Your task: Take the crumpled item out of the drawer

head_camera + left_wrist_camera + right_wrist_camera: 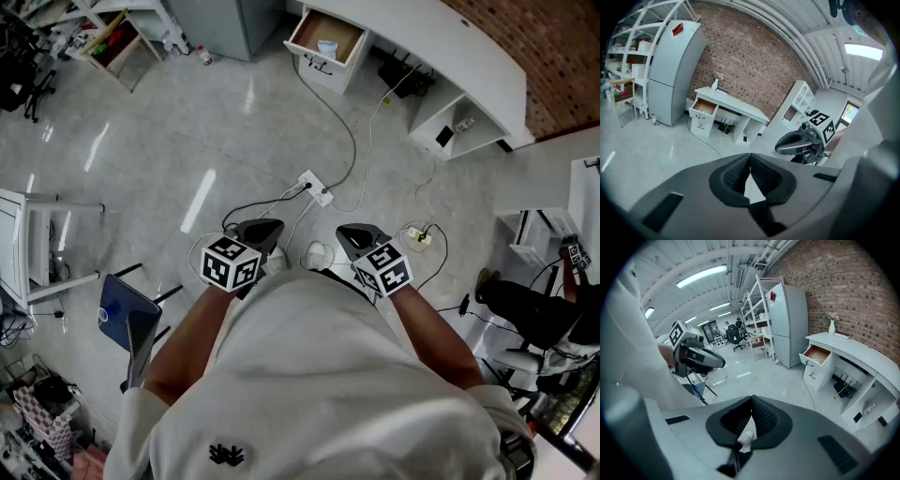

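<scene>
Open drawer [328, 73] with the crumpled item [327, 49] inside

I see the white-fronted drawer pulled fully out from the white bench [441, 37], well across the floor from me, its brown inside showing; a small pale crumpled item lies in it near the front panel, too small to identify

Power strip [316, 187] on floor [187, 122], cables [352, 141] trailing; blue chair [124, 314] left; fridge [670, 75] by brick wall [750, 61].
</scene>
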